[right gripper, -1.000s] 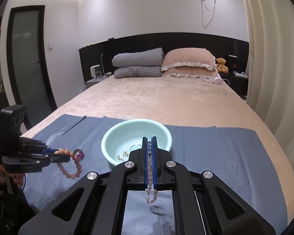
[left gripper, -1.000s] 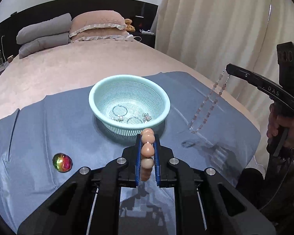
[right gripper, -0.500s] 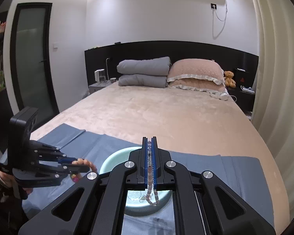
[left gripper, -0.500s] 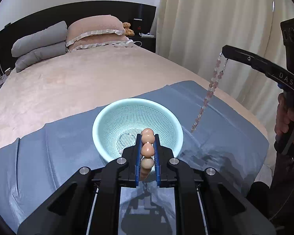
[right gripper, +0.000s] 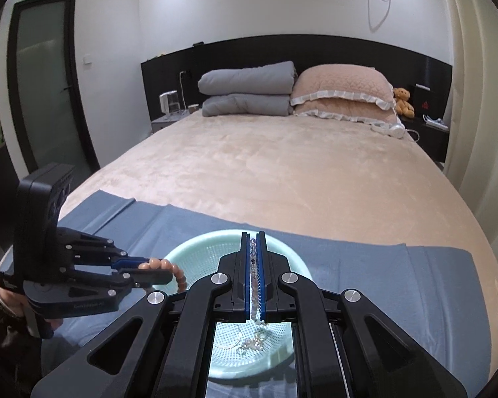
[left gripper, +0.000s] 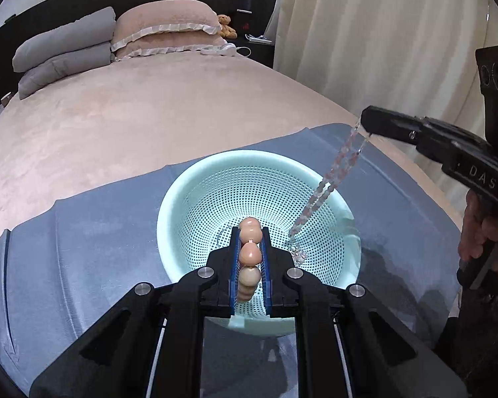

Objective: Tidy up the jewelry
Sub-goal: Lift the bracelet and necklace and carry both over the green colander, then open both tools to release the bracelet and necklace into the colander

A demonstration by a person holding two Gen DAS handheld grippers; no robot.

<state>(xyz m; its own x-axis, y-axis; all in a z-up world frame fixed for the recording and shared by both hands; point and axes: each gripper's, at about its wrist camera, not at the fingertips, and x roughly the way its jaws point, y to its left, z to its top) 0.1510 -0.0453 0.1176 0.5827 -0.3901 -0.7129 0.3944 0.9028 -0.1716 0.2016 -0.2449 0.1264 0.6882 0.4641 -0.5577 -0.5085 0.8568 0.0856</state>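
A mint-green perforated basket (left gripper: 189,192) stands on a blue cloth. My left gripper (left gripper: 249,232) hovers over its near rim, shut on a bracelet of big peach beads (left gripper: 249,253). From the right, my right gripper (left gripper: 368,122) reaches in above the basket, shut on a thin pink bead chain (left gripper: 335,169). The chain hangs down inside the bowl. In the right wrist view the chain (right gripper: 254,265) runs between the shut fingers of my right gripper (right gripper: 253,235). At the left of that view my left gripper (right gripper: 162,270) holds the bracelet (right gripper: 179,273) at the basket (right gripper: 189,245) rim. Small rings and clear pieces (right gripper: 249,343) lie on the basket floor.
The blue cloth (left gripper: 83,232) covers the foot of a bed with a pink cover (left gripper: 149,116). Pillows (left gripper: 162,30) and white headphones (left gripper: 222,49) lie at the headboard. A curtain (left gripper: 365,33) hangs on the right. A hand (left gripper: 474,232) holds the right gripper.
Both grippers have moved in over the basket with their jewelry. The chain, earlier hanging beside the basket, now hangs into it. The shiny ball on the cloth has left the view.
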